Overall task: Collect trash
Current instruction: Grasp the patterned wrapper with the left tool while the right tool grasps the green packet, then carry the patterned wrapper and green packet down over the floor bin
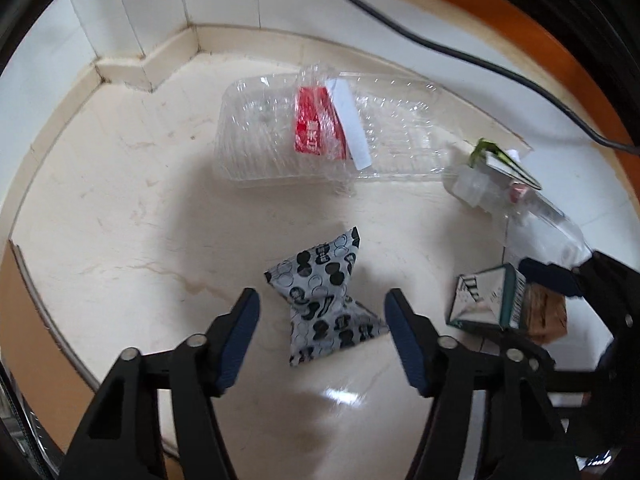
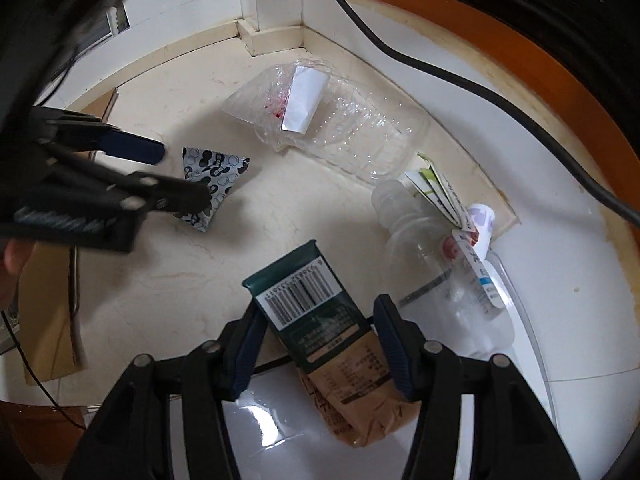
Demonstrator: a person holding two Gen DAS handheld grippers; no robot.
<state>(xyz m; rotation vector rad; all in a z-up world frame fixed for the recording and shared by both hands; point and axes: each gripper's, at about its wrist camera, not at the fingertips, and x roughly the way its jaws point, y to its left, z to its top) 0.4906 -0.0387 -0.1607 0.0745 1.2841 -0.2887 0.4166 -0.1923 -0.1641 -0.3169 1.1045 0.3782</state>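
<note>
A grey snack wrapper (image 1: 320, 300) printed with black figures lies twisted on the cream floor. My left gripper (image 1: 322, 300) points down over it, open, with the wrapper between the blue pads and a gap on each side. The right wrist view shows the same wrapper (image 2: 216, 172) and left gripper (image 2: 186, 176). A dark green and brown packet (image 2: 316, 320) with a barcode lies between the fingers of my right gripper (image 2: 320, 312). A dark gap shows at the right pad, so that gripper is open. The packet (image 1: 488, 300) also shows at the right of the left wrist view.
A crushed clear plastic tray (image 1: 280, 136) holding a red wrapper and white paper lies near the wall corner. A clear plastic bottle (image 2: 436, 276) with paper scraps lies to the right. A black cable (image 2: 460, 76) runs along the wall. Flat cardboard (image 2: 44, 320) lies at left.
</note>
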